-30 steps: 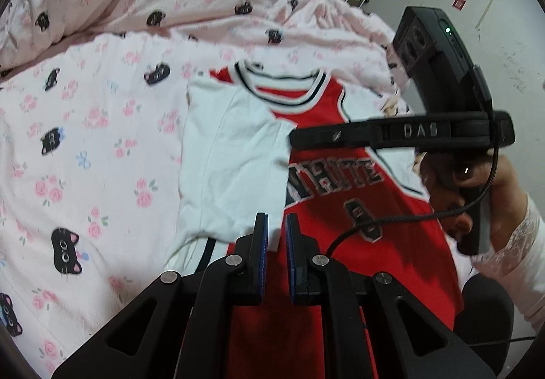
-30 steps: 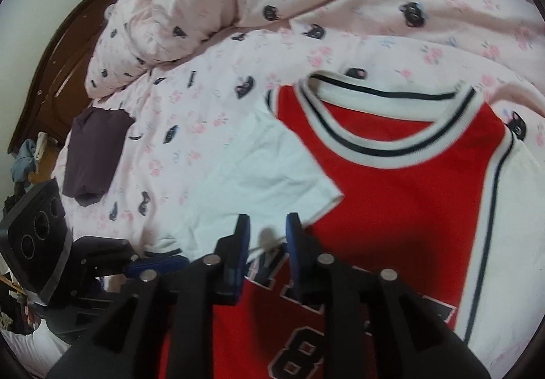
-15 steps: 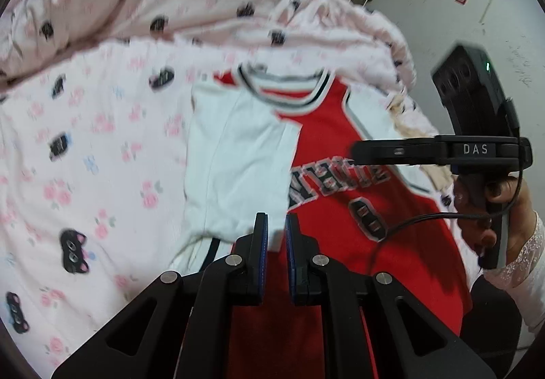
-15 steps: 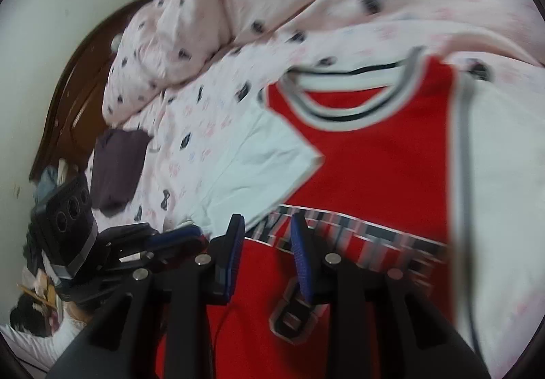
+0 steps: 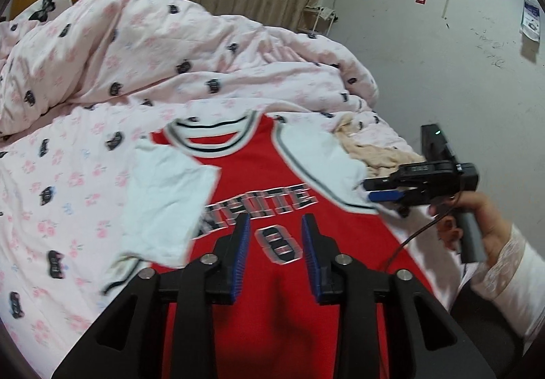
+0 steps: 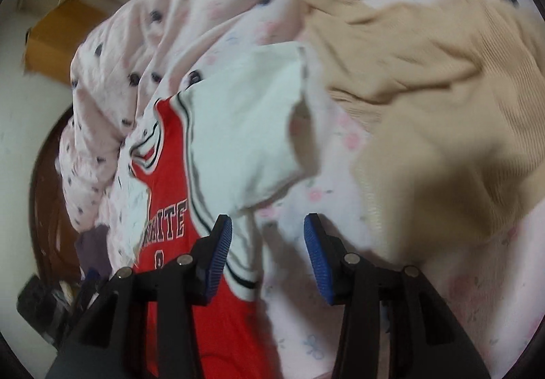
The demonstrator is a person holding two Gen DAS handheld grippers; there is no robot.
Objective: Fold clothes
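Observation:
A red and white jersey (image 5: 262, 181) lies flat on the pink bedding, its left sleeve (image 5: 167, 195) folded in over the chest. My left gripper (image 5: 274, 236) hovers above the number on its front, jaws opening, nothing between them. In the right wrist view the jersey (image 6: 163, 195) runs along the left, and its white right sleeve (image 6: 245, 140) lies spread out flat. My right gripper (image 6: 267, 242) hangs over that sleeve's lower edge, jaws opening and empty. The right gripper (image 5: 391, 191) also shows in the left wrist view, by the sleeve's edge, in a person's hand (image 5: 477, 219).
A crumpled beige garment (image 6: 425, 106) lies on the bed right of the jersey. A bunched pink duvet (image 5: 153, 45) with cat prints fills the far side. A dark folded cloth (image 6: 92, 246) and a wooden headboard (image 6: 41, 195) sit at the far left. A white wall (image 5: 442, 55) bounds the right.
Both grippers went from nearly shut to open. The left one rose and drew back from the jersey. The right one swung across to the jersey's right sleeve and rolled, bringing the beige garment into view.

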